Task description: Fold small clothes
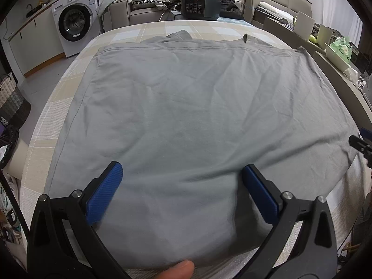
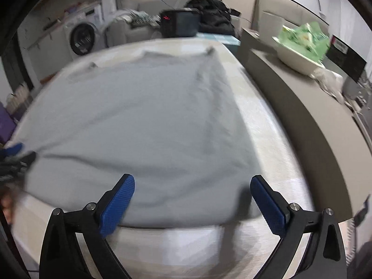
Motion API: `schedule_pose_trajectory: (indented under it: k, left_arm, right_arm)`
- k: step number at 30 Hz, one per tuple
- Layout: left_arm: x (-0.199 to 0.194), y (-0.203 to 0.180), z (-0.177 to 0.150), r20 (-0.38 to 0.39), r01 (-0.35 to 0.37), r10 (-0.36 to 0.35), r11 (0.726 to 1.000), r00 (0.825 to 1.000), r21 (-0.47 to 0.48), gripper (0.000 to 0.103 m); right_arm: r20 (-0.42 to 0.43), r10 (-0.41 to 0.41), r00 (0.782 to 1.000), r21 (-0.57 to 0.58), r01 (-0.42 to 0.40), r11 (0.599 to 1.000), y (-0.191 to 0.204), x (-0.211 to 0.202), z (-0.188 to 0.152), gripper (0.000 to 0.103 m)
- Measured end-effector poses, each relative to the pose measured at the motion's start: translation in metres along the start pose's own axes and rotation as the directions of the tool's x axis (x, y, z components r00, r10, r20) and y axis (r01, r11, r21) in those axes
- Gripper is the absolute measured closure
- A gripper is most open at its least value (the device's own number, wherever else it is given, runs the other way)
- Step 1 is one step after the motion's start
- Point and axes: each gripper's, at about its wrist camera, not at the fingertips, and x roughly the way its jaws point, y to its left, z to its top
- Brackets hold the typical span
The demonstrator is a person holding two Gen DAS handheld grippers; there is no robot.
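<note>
Grey cotton, a small shirt [image 1: 190, 107], lies spread nearly flat on the checked bed cover [image 1: 69, 116], its stitched hem toward the far edge and its rounded fold at the near edge, with fine creases running across the right half. The left gripper [image 1: 182, 181] hovers over the near-left part of the cloth, jaws wide apart and nothing between the blue pads [image 1: 104, 193]; a fingertip [image 1: 179, 270] shows at the very near edge. The right gripper [image 2: 193, 197] hangs over the near-right corner, also spread wide and empty, its view smeared by motion.

The step in hand looks like taking a fresh hold for the next fold. To do it well, each gripper should pinch through every layer at matching points on the near edge, close to the corners. Lifting both together and level would keep the cloth taut. Carrying it straight to the far hem would keep the side edges lined up.
</note>
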Motion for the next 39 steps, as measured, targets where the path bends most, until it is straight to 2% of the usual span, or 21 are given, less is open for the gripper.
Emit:
schedule_pose_trajectory:
  k: [4, 8, 10, 13, 17, 20, 24, 27, 29, 32, 35, 39]
  left_arm:
    - [0.0, 0.0, 0.0, 0.0, 0.001, -0.001, 1.0, 1.0, -0.001, 0.001]
    - [0.0, 0.0, 0.0, 0.0, 0.0, 0.0, 1.0, 1.0, 0.0, 0.0]
    - [0.0, 0.0, 0.0, 0.0, 0.0, 0.0, 1.0, 1.0, -0.001, 0.001]
    - [-0.001, 0.001, 0.0, 0.001, 0.001, -0.001, 1.0, 1.0, -0.001, 0.001]
    - [-0.001, 0.0, 0.0, 0.003, 0.006, -0.006, 1.0, 1.0, -0.003, 0.001]
    - [-0.007, 0.001, 0.001, -0.023, 0.051, -0.051, 0.999, 0.998, 0.012, 0.001]
    - [-0.022, 0.017, 0.006, 0.042, 0.033, -0.031, 0.998, 0.999, -0.056, 0.001]
    - [-0.014, 0.039, 0.004, -0.002, 0.044, -0.044, 0.991, 0.999, -0.125, 0.001]
    - [-0.012, 0.046, 0.002, -0.001, 0.064, -0.065, 0.992, 0.998, -0.109, 0.001]
    - [-0.011, 0.046, 0.003, -0.012, 0.044, -0.045, 0.996, 0.999, -0.082, 0.001]
    - [-0.008, 0.041, 0.002, -0.011, 0.011, -0.012, 0.999, 1.0, -0.053, 0.001]
    - [-0.004, 0.033, -0.002, 0.008, -0.026, 0.026, 1.0, 1.0, -0.013, 0.001]
  right_arm:
    - [0.003, 0.069, 0.998, -0.051, -0.068, 0.996, 0.034, 0.0, 0.006, 0.002]
    - [-0.03, 0.065, 0.997, -0.134, -0.069, 0.989, 0.063, 0.017, 0.005, 0.002]
    - [-0.064, 0.034, 0.997, -0.165, -0.044, 0.985, 0.068, 0.027, 0.001, 0.002]
    - [-0.063, 0.041, 0.997, -0.14, -0.049, 0.989, 0.052, 0.027, -0.001, 0.002]
    - [-0.055, -0.058, 0.997, -0.069, 0.054, 0.996, 0.014, 0.029, -0.001, 0.002]
    - [-0.06, -0.075, 0.995, 0.011, 0.075, 0.997, -0.008, 0.03, -0.004, 0.002]
    - [-0.059, -0.078, 0.995, 0.025, 0.079, 0.997, -0.008, 0.027, -0.002, 0.002]
    - [-0.033, -0.011, 0.999, -0.006, 0.011, 1.0, 0.013, 0.018, 0.002, 0.002]
    - [-0.023, 0.068, 0.997, -0.017, -0.068, 0.998, 0.033, 0.014, 0.01, 0.002]
    - [-0.018, 0.129, 0.991, -0.072, -0.13, 0.989, 0.067, 0.012, 0.018, 0.002]
    - [-0.013, 0.145, 0.989, -0.16, -0.145, 0.976, 0.106, 0.02, 0.027, 0.002]
    - [-0.04, 0.146, 0.989, -0.215, -0.151, 0.965, 0.139, 0.042, 0.035, 0.002]
